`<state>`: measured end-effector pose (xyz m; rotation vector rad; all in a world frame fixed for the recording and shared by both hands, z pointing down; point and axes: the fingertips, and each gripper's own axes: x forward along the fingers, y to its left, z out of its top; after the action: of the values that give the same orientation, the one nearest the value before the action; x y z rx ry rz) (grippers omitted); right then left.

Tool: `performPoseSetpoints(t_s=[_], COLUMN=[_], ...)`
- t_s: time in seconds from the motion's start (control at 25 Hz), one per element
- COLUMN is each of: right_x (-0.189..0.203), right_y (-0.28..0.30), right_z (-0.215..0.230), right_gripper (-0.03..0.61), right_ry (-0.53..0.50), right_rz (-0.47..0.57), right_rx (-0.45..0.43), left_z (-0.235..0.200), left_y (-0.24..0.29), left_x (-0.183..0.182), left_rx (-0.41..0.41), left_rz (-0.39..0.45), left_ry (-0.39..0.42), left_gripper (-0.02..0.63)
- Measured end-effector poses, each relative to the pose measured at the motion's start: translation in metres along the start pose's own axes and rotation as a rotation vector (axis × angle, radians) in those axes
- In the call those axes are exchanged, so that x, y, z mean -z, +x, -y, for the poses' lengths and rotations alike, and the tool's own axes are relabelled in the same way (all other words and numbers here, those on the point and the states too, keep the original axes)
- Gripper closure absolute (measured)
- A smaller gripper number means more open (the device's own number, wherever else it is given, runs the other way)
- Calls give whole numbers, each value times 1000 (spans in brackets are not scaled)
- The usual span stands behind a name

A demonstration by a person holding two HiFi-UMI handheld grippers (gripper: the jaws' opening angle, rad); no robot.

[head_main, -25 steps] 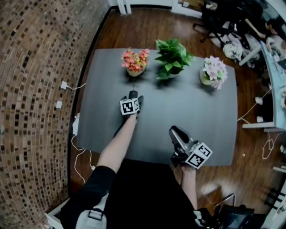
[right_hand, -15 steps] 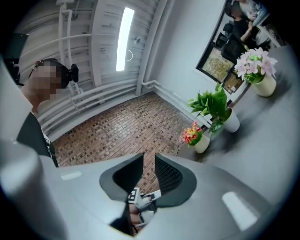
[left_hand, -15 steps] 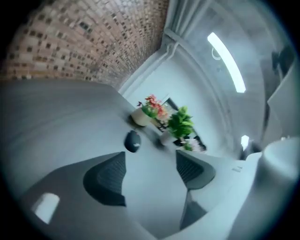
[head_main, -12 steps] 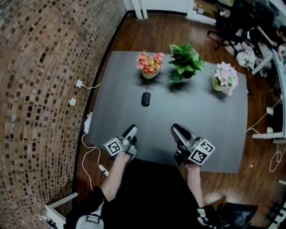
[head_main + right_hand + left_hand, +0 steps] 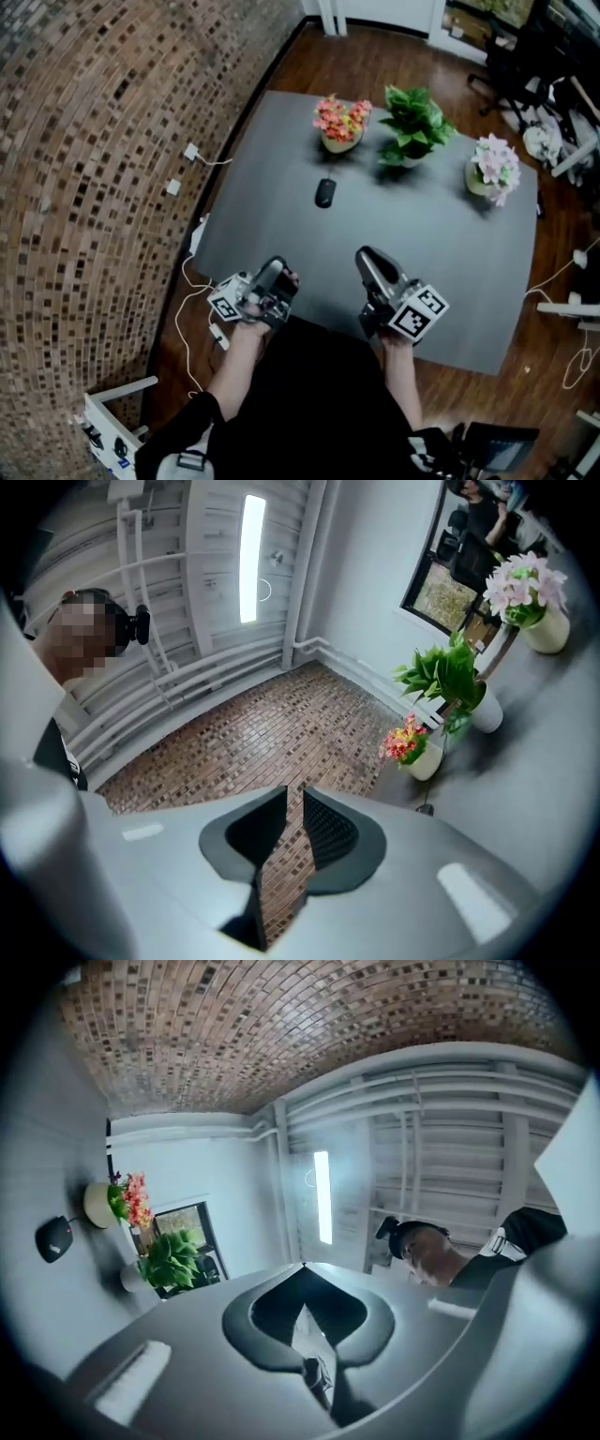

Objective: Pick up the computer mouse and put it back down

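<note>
The black computer mouse [image 5: 324,192] lies alone on the grey table [image 5: 450,253], just in front of the orange flower pot [image 5: 341,124]. My left gripper [image 5: 270,284] hovers at the table's near left edge, far from the mouse and tilted upward. Its jaws have just been closing and now meet with nothing between them. In the left gripper view the mouse [image 5: 53,1238] shows small at the far left, beyond the shut left gripper [image 5: 302,1266]. My right gripper [image 5: 371,268] hangs over the near edge with only a thin slit at its tips and holds nothing. In the right gripper view the right gripper [image 5: 294,792] is seen the same way.
Behind the mouse, a green plant [image 5: 413,120] and a pot of pale pink flowers [image 5: 494,167] stand along the far side with the orange flowers. A brick surface [image 5: 84,187] with sockets and cables [image 5: 192,155] lies left of the table. Office chairs [image 5: 511,56] stand at the back right.
The left gripper let go of the mouse, pulled back from it to the near edge and rose, tilting up as its jaws closed. The mouse stays on the table. The right gripper barely shifted.
</note>
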<state>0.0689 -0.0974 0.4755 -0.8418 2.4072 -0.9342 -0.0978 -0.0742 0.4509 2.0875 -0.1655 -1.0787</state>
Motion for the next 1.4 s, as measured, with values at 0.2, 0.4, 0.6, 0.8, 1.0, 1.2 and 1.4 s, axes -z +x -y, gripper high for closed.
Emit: performPoseSetpoints(t_s=[0.2, 0.4, 0.6, 0.8, 1.0, 1.2, 1.4], right_x=[10, -2, -10, 27, 79, 105, 125], right_y=[-15, -29, -30, -11, 9, 8, 22], right_z=[4, 9, -12, -61, -116, -150, -166], right_gripper=[528, 529, 538, 558, 569, 578, 578], right_ry=[19, -2, -62, -81, -91, -137, -149], right_rz=[5, 57, 85, 55, 12, 32, 22], right_rx=[23, 85, 105, 99, 85, 144, 120], left_z=[40, 54, 68, 97, 127, 138, 150], left_y=[5, 12, 16, -24, -66, -85, -96], left_x=[2, 0, 8, 3, -18, -19, -22], left_rx=[83, 98, 101, 82, 72, 87, 71], left_rz=[1, -34, -116, -139, -84, -136, -137], left_ry=[36, 28, 49, 60, 52, 19, 17], left_gripper=[611, 611, 611, 611, 611, 611, 611])
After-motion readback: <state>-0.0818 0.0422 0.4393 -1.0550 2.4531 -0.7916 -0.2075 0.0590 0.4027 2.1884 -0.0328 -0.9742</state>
